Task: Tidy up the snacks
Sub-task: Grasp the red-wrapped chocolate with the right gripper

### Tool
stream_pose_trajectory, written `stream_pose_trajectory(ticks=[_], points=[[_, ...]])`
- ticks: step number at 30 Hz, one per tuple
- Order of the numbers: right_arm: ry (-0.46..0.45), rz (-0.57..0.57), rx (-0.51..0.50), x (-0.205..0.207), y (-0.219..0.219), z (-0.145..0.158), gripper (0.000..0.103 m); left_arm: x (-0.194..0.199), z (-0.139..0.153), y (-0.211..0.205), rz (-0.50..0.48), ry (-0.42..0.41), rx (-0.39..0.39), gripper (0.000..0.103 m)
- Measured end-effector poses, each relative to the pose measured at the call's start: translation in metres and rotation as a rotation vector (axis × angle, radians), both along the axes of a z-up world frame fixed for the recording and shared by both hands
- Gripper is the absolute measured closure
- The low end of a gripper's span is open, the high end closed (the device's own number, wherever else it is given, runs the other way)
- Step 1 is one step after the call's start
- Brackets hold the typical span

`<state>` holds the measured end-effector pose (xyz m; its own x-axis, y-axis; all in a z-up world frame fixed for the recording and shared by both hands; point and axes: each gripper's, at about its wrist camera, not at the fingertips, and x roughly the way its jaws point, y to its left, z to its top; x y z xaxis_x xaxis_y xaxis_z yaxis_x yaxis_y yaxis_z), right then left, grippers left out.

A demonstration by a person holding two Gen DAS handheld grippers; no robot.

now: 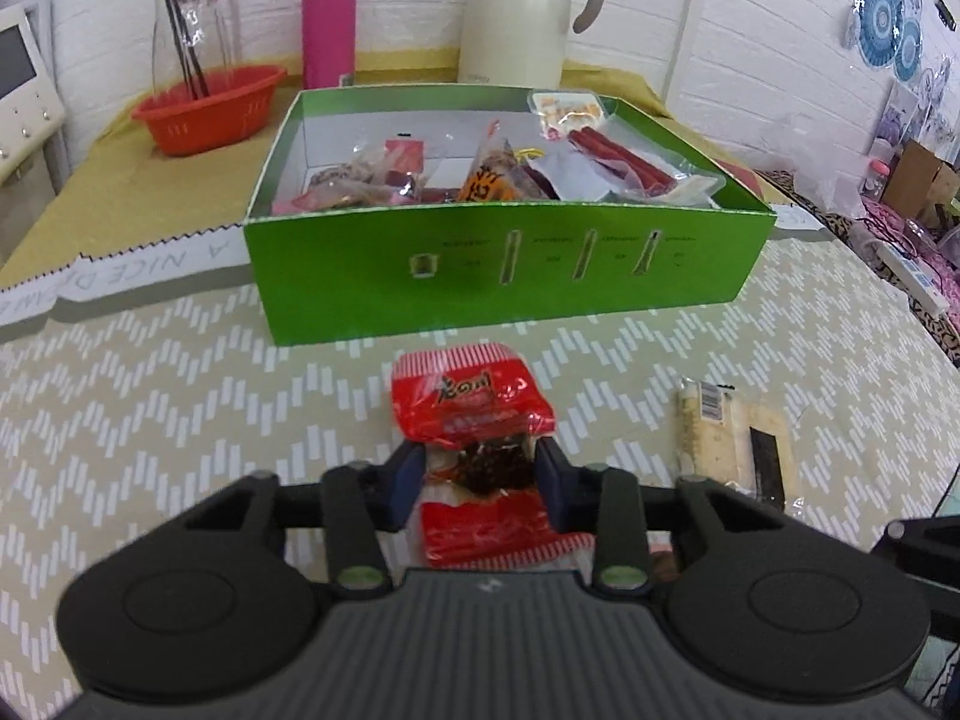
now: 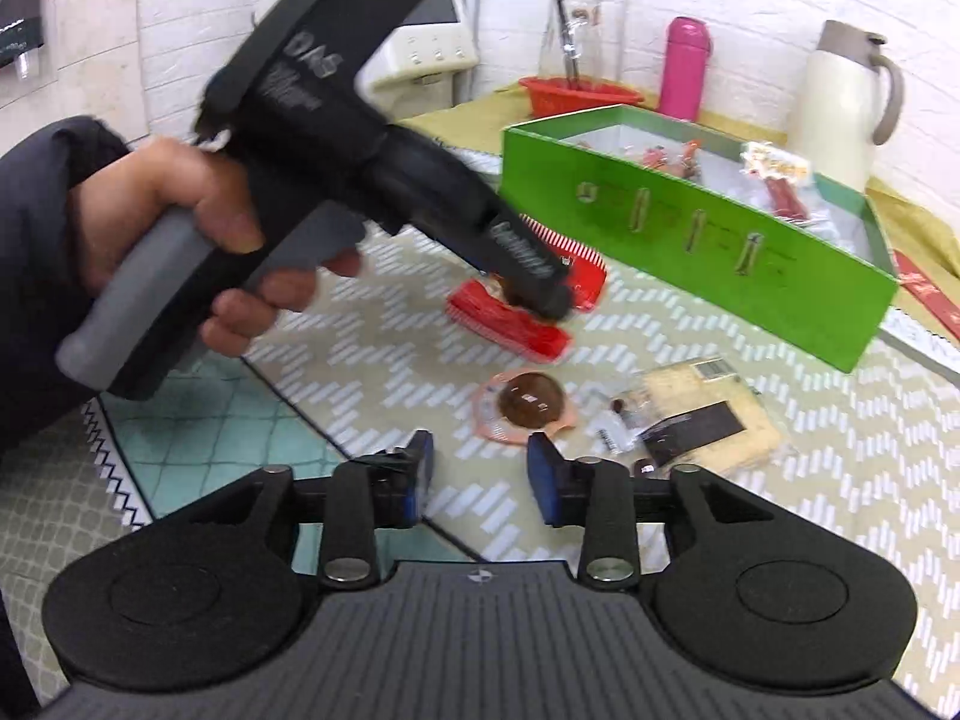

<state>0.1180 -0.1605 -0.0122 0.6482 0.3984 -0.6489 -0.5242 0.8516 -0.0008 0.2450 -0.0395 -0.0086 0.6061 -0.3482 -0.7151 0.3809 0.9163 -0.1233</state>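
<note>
A red snack packet (image 1: pixel 474 408) lies on the patterned mat in front of the green box (image 1: pixel 504 276). My left gripper (image 1: pixel 480 465) is shut on its dark middle, and the blue pads (image 1: pixel 408 474) pinch the wrapper from both sides. In the right wrist view, a person's hand holds that left gripper (image 2: pixel 540 294) down on the red packet (image 2: pixel 522 324). My right gripper (image 2: pixel 480 474) is open with nothing between its fingers. Just beyond it lies a round brown snack in a pink wrapper (image 2: pixel 531 402). The green box (image 2: pixel 690 240) holds several snack packets.
A beige packet with a black label (image 1: pixel 732 438) (image 2: pixel 702 414) lies right of the red one. Behind the box stand a red basket (image 1: pixel 210 105), a glass jug (image 1: pixel 189 24), a pink flask (image 1: pixel 329 18) and a cream thermos jug (image 1: pixel 522 12). The mat's edge (image 2: pixel 336 414) runs near my right gripper.
</note>
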Motion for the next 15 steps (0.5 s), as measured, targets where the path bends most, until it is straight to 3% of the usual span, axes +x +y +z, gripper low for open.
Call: stream_pose_trajectory(ticks=[3,4,5,7,8,10,11,12,13,15], points=[[-0.033,-0.025,0.023,0.002,-0.002,0.002,0.029,-0.004,0.0,0.009,-0.001,0.018,-0.032,0.069],[-0.037,-0.036,0.025,0.004,-0.002,0.002,0.015,-0.005,0.001,0.011,-0.007,0.025,-0.04,0.069],[-0.036,-0.048,0.021,0.006,-0.001,0.001,0.007,-0.006,0.001,0.013,-0.015,0.033,-0.049,0.07],[-0.022,-0.057,0.015,0.012,0.001,-0.003,0.008,-0.006,0.002,0.012,-0.024,0.054,-0.073,0.067],[-0.008,-0.055,0.019,0.016,0.004,-0.005,0.008,-0.005,0.002,0.011,-0.021,0.059,-0.082,0.058],[-0.001,-0.06,0.023,0.021,0.008,-0.008,0.008,-0.005,0.001,0.005,-0.029,0.044,-0.061,0.061],[-0.017,-0.066,0.024,0.022,0.01,-0.009,0.008,-0.007,0.001,0.001,-0.033,0.027,-0.033,0.071],[-0.028,-0.071,0.034,0.021,0.01,-0.01,0.011,-0.008,0.0,0.0,-0.041,0.019,-0.017,0.071],[-0.033,-0.083,0.043,0.022,0.009,-0.01,0.028,-0.009,0.001,0.0,-0.043,0.02,-0.02,0.071],[-0.029,-0.111,0.044,0.022,0.007,-0.008,0.034,-0.011,0.001,0.006,-0.037,0.033,-0.045,0.072]])
